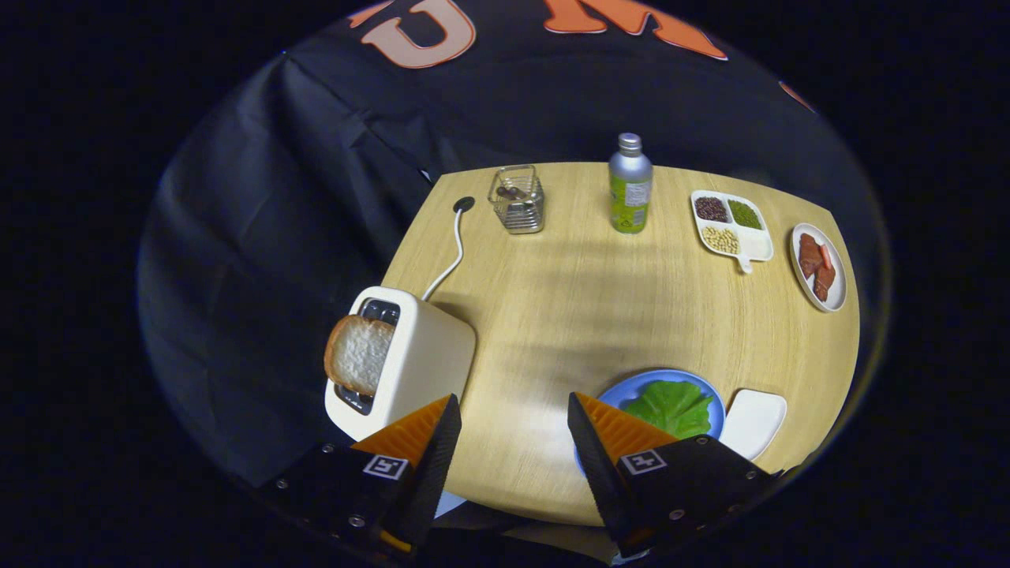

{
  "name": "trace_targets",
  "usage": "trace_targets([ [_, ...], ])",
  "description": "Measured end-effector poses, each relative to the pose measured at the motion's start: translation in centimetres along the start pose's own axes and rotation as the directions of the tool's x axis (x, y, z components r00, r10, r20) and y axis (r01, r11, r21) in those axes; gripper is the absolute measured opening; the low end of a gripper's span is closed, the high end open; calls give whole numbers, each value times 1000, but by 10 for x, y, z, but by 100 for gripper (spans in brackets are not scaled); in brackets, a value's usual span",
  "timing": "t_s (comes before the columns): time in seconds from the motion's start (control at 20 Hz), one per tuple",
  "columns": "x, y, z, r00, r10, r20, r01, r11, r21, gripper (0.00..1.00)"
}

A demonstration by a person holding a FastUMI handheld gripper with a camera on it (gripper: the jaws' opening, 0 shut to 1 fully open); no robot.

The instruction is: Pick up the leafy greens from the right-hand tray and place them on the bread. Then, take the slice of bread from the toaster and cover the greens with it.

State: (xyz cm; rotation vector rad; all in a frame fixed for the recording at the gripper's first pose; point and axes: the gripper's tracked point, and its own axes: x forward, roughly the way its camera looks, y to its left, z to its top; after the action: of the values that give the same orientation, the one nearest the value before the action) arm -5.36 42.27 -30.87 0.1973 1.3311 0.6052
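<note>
- The gripper (511,410) was held wide apart over the near edge of the round wooden table (552,315), with nothing pinched between its fingers.
- Just ahead of the right finger, the leafy greens (671,406) were seen lying on a blue plate (714,406); whether bread sat under them couldn't be told.
- An empty white tray (756,422) was parked touching the plate's right side, close to the table's rim.
- Just beyond the left finger, the white toaster (426,359) was perched right at the table's left edge, a slice of bread (359,353) sticking out of its slot.
- A big stretch of bare tabletop was left open in the middle, between the toaster and the plate.
- Further back, a white cord (451,256), a small wire basket (518,199) and a metal bottle (630,185) were lined up; the bottle's label was too small to be read.
- Far right, a divided dish of beans (730,225) and an oval dish of red pieces (819,267) were set by the rim.
</note>
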Motion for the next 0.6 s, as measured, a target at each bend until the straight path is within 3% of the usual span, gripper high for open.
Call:
trace_targets([
  [0.15,3,45,11,999,27,-25,-27,1000,-11,86],
  [0.6,24,144,23,990,73,-117,-74,997,-4,87],
])
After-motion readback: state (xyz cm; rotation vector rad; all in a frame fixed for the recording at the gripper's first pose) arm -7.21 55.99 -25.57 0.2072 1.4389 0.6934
